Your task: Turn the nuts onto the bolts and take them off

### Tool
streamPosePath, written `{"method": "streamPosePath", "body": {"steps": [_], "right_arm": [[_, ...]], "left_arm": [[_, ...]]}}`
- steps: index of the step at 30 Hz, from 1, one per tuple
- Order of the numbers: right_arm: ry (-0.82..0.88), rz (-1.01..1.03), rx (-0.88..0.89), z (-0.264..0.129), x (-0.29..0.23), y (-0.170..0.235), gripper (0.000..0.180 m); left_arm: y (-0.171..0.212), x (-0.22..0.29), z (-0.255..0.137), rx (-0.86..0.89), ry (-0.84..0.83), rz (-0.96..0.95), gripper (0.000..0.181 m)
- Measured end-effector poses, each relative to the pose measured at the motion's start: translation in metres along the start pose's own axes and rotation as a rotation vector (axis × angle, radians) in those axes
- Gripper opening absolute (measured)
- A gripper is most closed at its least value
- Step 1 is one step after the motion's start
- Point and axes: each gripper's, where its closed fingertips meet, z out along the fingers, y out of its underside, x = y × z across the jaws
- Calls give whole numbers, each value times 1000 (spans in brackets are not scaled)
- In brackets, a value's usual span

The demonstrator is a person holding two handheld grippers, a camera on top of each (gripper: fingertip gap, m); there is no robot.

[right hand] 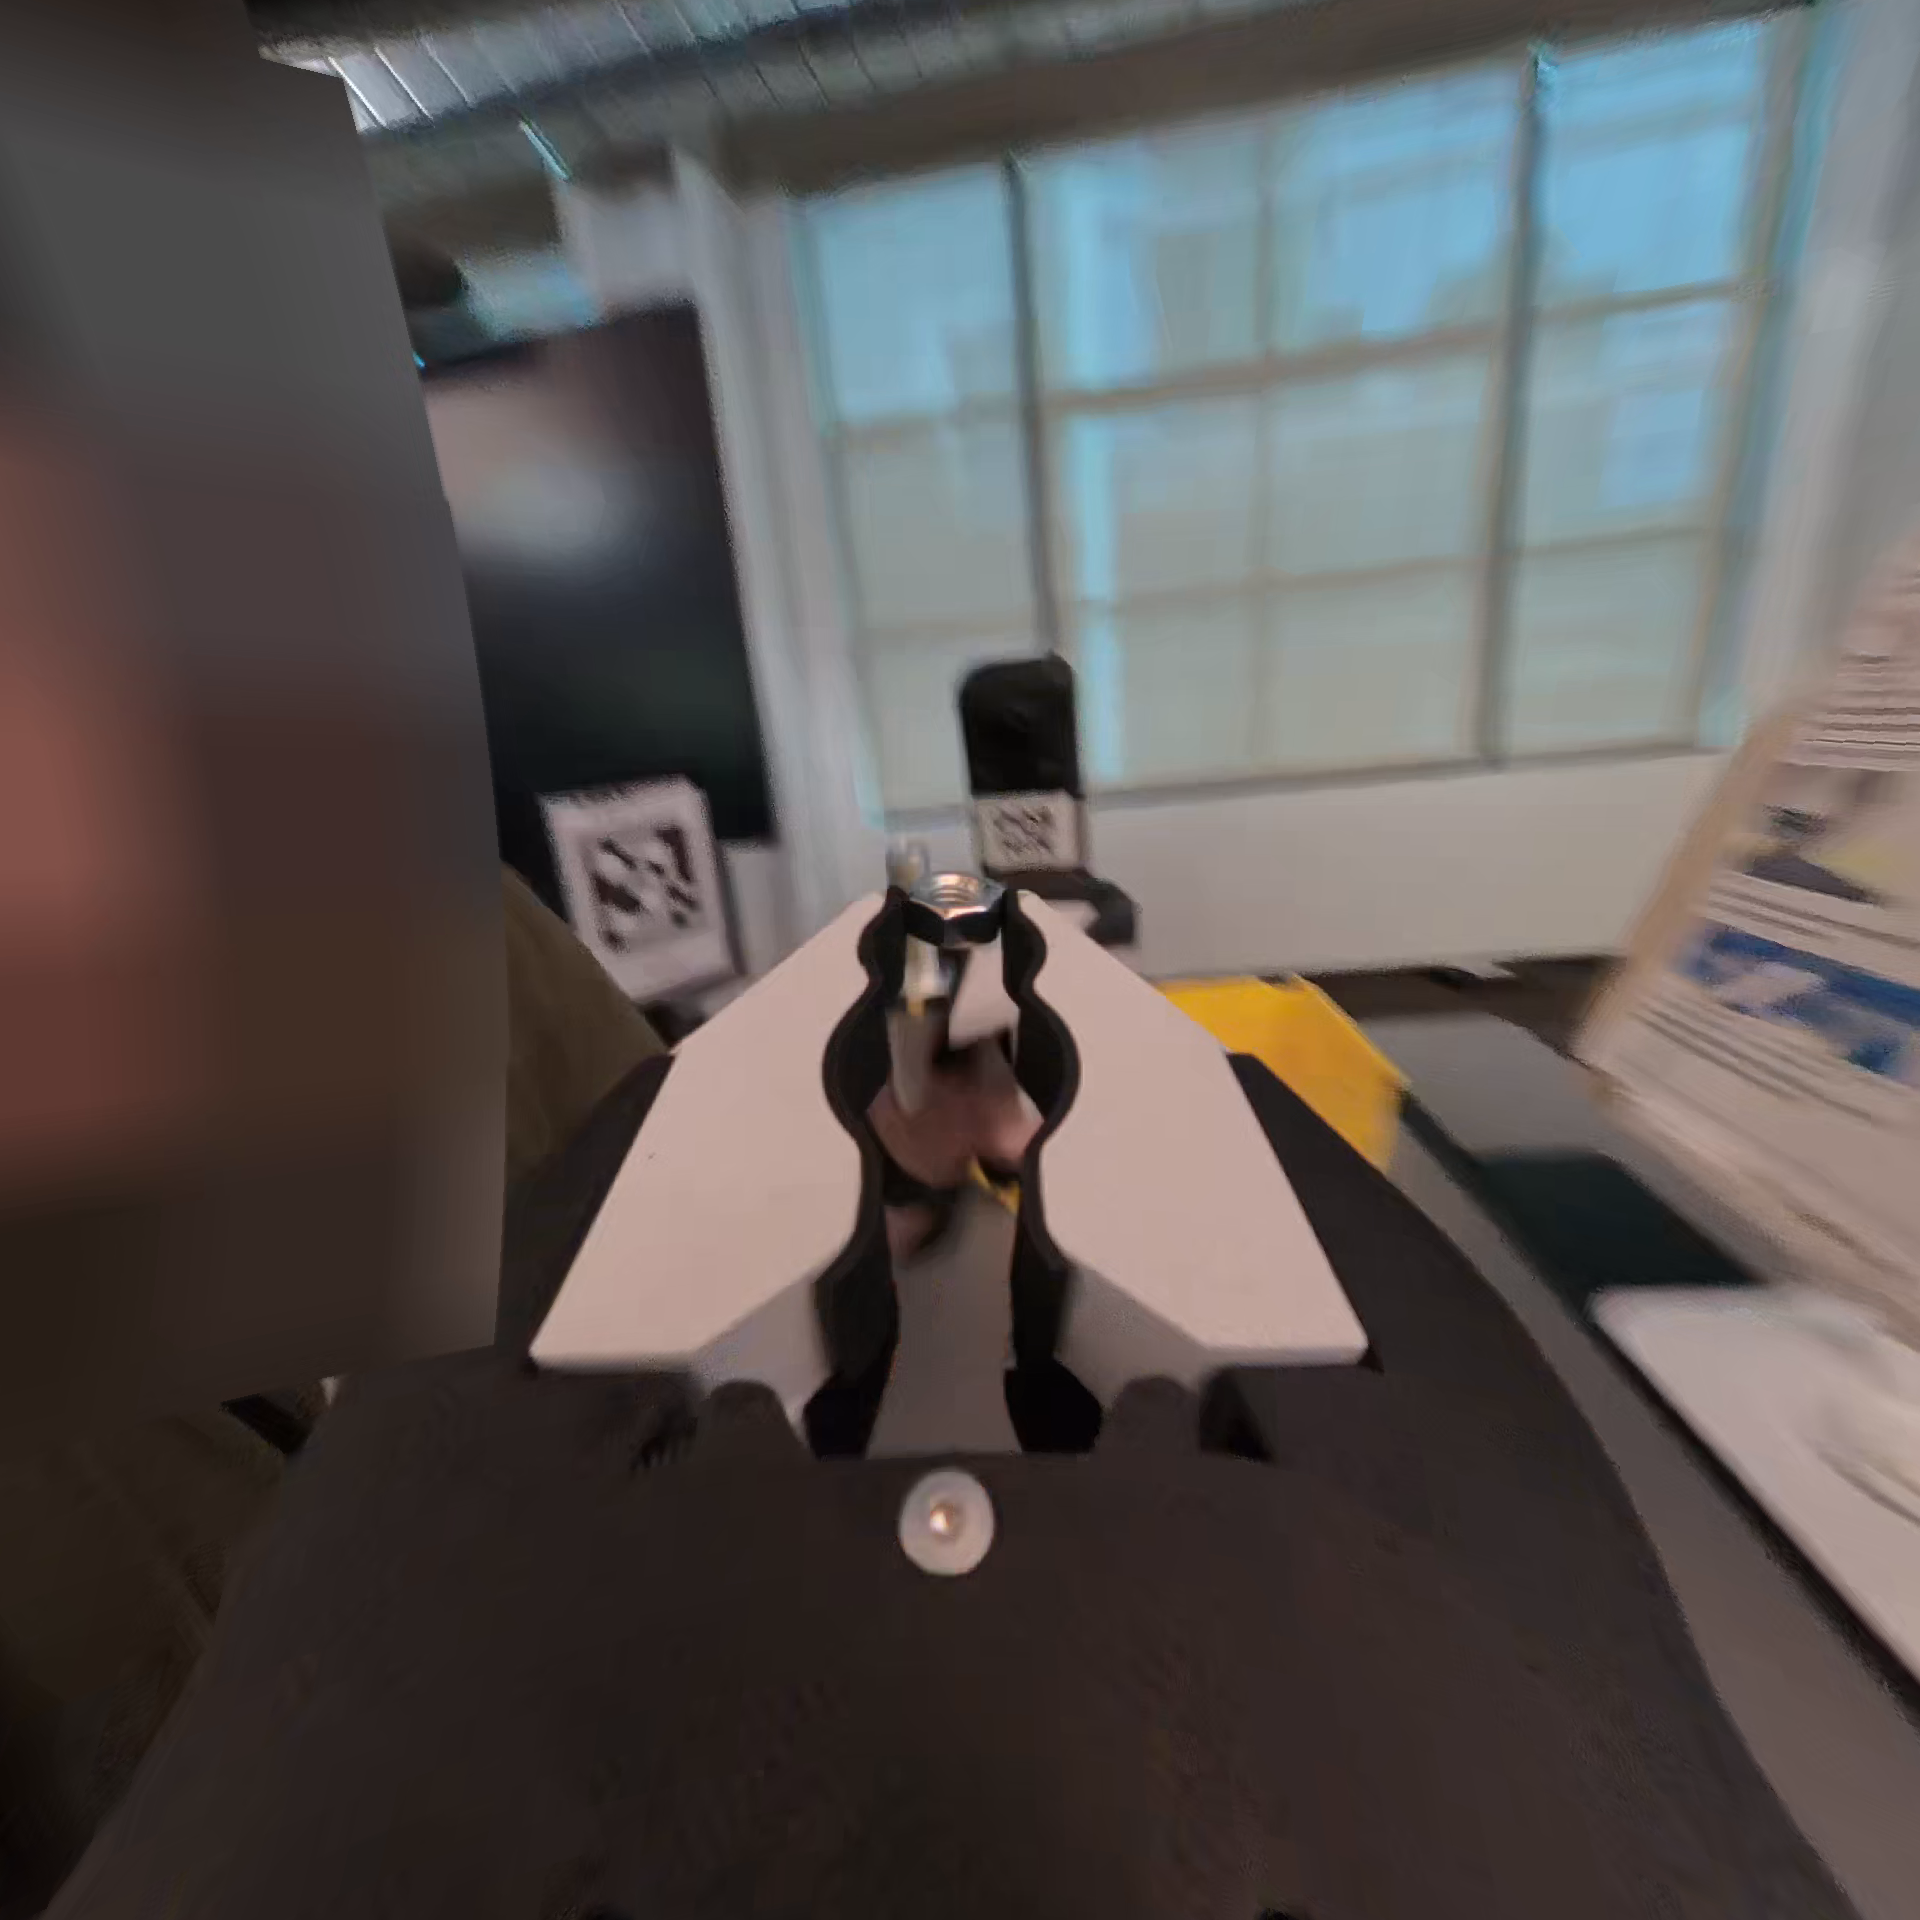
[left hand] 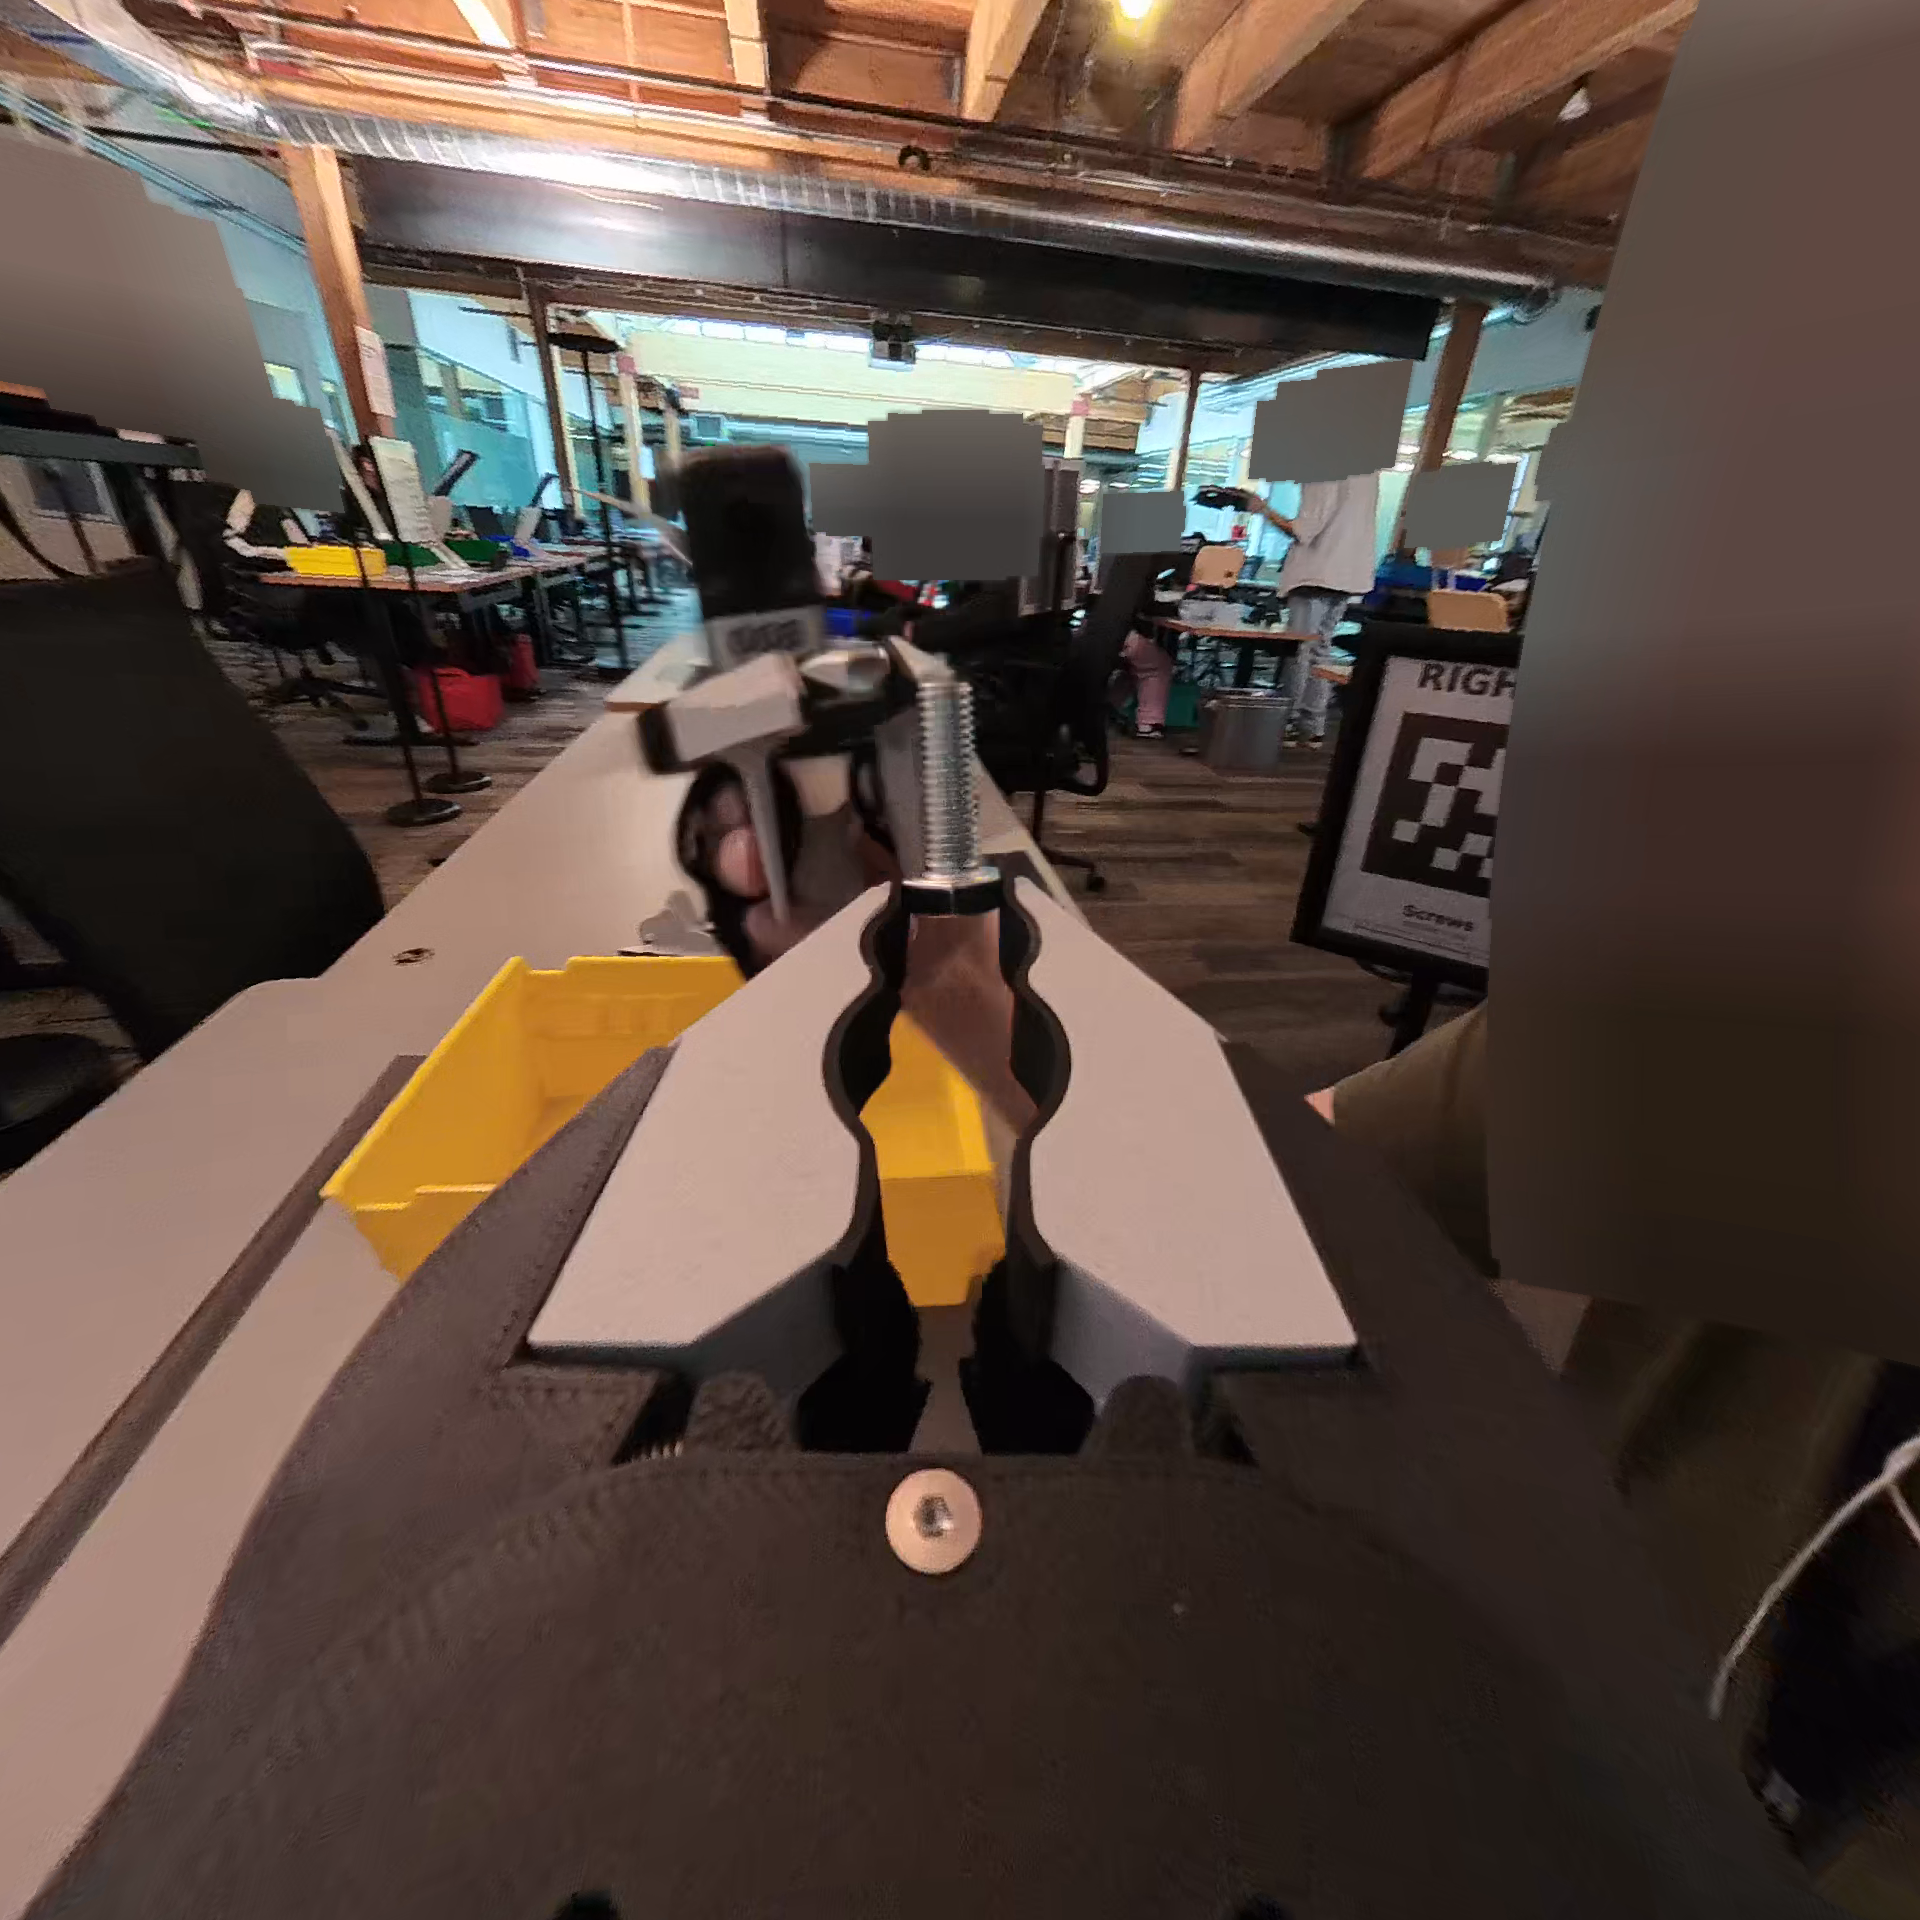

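Long grey table (left hand: 499, 904) runs from lower left of the left wrist view toward the centre; its right edge drops to dark wood floor, with open floor on that side up to a framed black-and-white marker sign (left hand: 1423, 800) at the right edge. Yellow plastic open-topped bin (left hand: 499, 1091) sits on the table at centre left, partly hidden behind the left gripper's grey fingers (left hand: 727, 1143). Above the tips there is free air.

Left gripper (left hand: 948, 902): tips nearly together, clenched on the hexagonal head of a silver threaded steel bolt (left hand: 943, 774), which stands upright, thread pointing up, centre of frame. The bolt's top meets the right gripper (left hand: 831, 691), blurred, coming in from the upper centre.

Right wrist view, heavily blurred: right gripper (right hand: 951, 920) narrowed on a silver hexagonal steel nut (right hand: 951, 904) at its tips, bore facing the camera. The bolt (right hand: 914, 1029) shows through the gap below, along with the left gripper's grey finger (right hand: 977, 1013). Whether nut and thread are engaged cannot be told. Window wall behind; yellow bin (right hand: 1278, 1039) at centre right.
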Motion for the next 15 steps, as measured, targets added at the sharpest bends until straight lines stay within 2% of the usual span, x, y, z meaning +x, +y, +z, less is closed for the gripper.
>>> {"method": "streamPosePath", "body": {"steps": [1, 4, 5, 7, 9, 11, 15], "right_arm": [[101, -79, -85, -17, -1, 1, 17], [535, -209, -477, -107, 16, 39, 16], [674, -174, -635, -147, 21, 63, 17], [855, 23, -898, -218, 16, 114, 17], [935, 316, -1055, -263, 2, 158, 17], [966, 512, -1136, -286, -4, 186, 17], [970, 556, -1175, -296, 10, 207, 17]], "left_arm": [[-2, -2, -3, 0, -24, 18, 15], [-7, -6, -13, -11, -81, 63, 15], [-8, -7, -15, -19, -98, 76, 15], [-8, -9, -18, -33, -123, 99, 16], [-8, -10, -18, -43, -127, 108, 16], [-5, -11, -16, -49, -128, 103, 16], [0, -13, -13, -66, -125, 82, 15]]}}
